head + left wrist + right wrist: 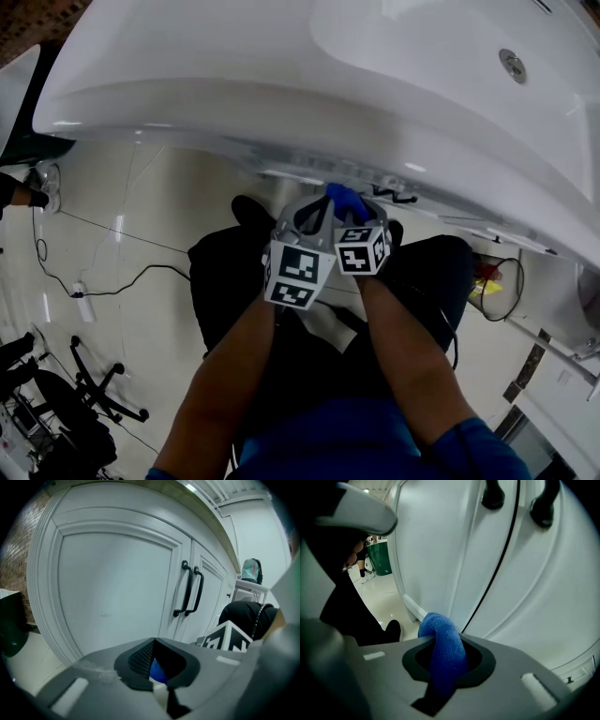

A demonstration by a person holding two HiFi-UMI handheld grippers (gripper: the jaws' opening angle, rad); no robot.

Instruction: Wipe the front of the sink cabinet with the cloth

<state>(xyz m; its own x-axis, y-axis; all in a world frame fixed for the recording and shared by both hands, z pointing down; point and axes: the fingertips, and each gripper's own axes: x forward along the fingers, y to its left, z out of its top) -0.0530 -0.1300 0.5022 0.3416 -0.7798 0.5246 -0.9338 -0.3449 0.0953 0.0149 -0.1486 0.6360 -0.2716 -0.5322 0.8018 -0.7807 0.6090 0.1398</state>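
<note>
Right gripper (446, 660) is clenched on a blue terry cloth (439, 637), a corner pinched by the left gripper (154, 657), near the white panelled cabinet front (534, 588); wiping is judged barely begun.

The left gripper (302, 214) and right gripper (364, 208) are grey, each bearing a white cube (300, 274) with black square markers. The person wears blue short sleeves (478, 445), black trousers (220, 281) and black shoes (251, 208).
</note>
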